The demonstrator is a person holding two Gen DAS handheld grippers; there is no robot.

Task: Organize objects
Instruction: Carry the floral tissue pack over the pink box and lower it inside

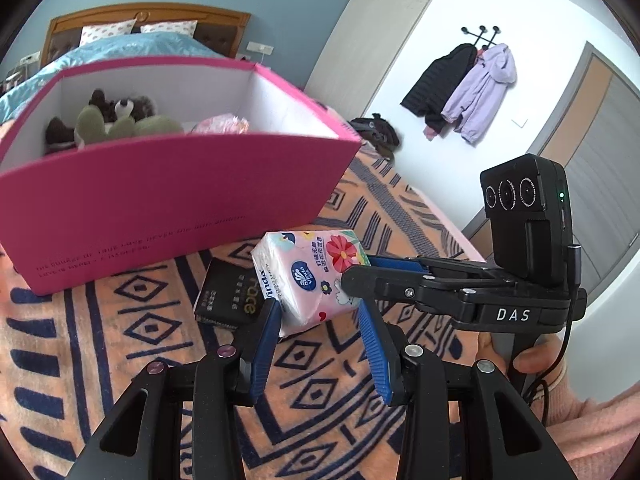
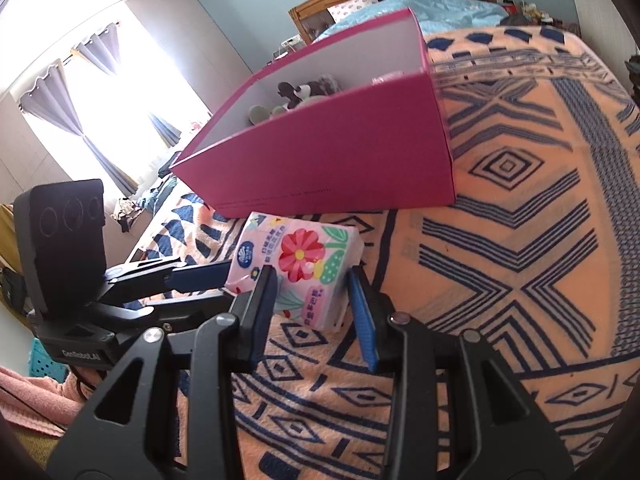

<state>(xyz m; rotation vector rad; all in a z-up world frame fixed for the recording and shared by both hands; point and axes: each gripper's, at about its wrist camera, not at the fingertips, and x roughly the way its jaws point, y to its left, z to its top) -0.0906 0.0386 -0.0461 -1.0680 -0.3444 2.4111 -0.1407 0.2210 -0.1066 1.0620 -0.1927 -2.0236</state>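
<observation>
Left wrist view was filled by a bed covered with an orange blanket (image 1: 120, 360) patterned in dark blue diamonds and stripes. A pink box (image 1: 172, 196) stood on the blanket, open at the top; a plush toy (image 1: 116, 118) and a pale pink packet were seen inside, though the packet was mostly hidden by the box wall. Just in front of the box, a floral tissue pack (image 1: 310, 280) was held tilted above the blanket. It was pinched at its near end between the blue fingers (image 1: 266, 344) of the left gripper (image 1: 320, 320), and at its right side by the right gripper (image 1: 356, 280), whose fingers were closed on it from the side. A black packet (image 1: 230, 296) lay on the blanket just beside and partly under the tissue pack; its lettering could not be read in full. Beyond the box, a blue quilt (image 1: 132, 48), two pillows and a wooden headboard (image 1: 148, 14) were seen. Two jackets (image 1: 464, 88), one black and one lilac, hung on the white wall.

Right wrist view showed a bright curtained window (image 2: 100, 92), washed out by glare. A hand was partly seen under the right gripper, cut off by the frame edge. Small print along the box front was too faint to read.
</observation>
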